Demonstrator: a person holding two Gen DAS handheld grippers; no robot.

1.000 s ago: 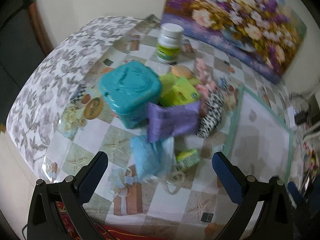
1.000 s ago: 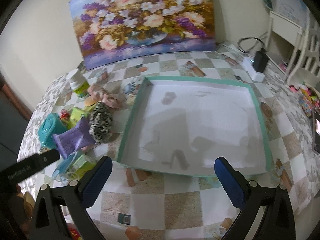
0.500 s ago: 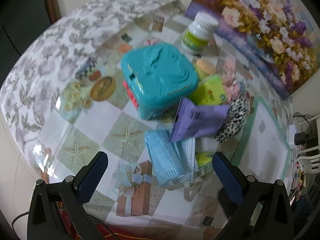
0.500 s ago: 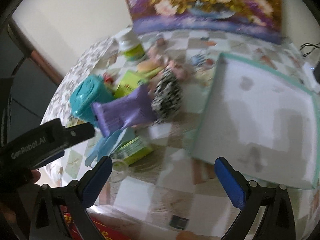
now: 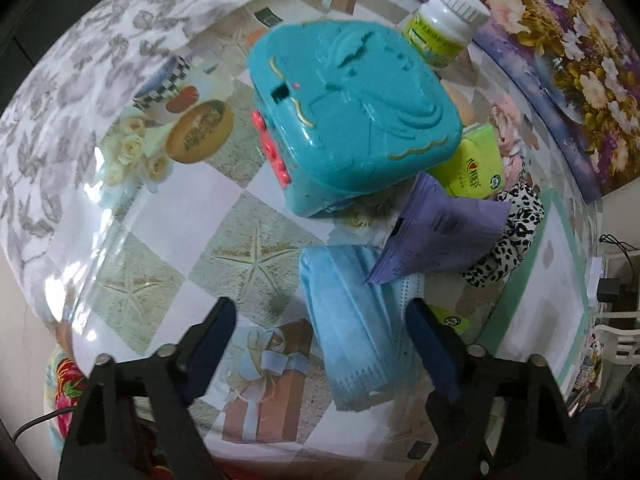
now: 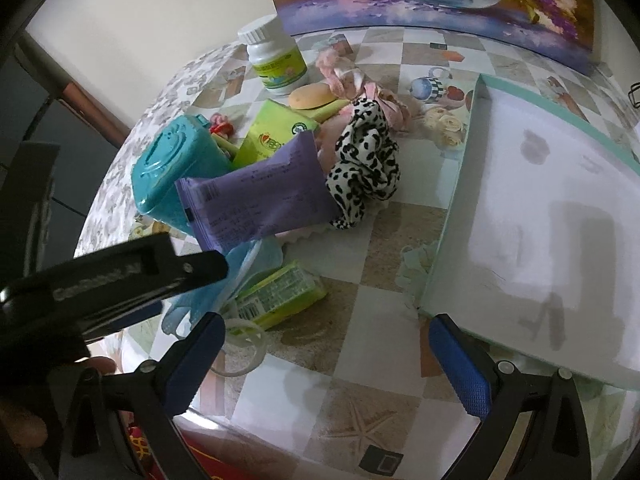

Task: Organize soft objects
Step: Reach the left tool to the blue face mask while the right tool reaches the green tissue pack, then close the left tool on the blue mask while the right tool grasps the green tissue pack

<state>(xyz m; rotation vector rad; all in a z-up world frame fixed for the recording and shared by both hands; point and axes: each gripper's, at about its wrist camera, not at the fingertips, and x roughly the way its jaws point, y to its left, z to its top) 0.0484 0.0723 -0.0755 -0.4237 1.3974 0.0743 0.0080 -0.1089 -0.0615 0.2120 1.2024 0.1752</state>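
Mask stack (image 5: 352,320) lay at twelve o'clock between the left gripper's (image 5: 320,332) wide-open, empty fingers, long axis along them; right gripper (image 6: 324,356) open, farther.

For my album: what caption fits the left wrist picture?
Open left gripper reaching toward a blue mask beside a teal box.

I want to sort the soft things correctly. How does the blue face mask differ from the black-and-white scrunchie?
The face mask is flat, pleated and plain light blue; the scrunchie is bunched, puffy and spotted black on white. The face mask lies nearest the open left gripper; the scrunchie lies nearer the tray. The purple packet overlaps both.
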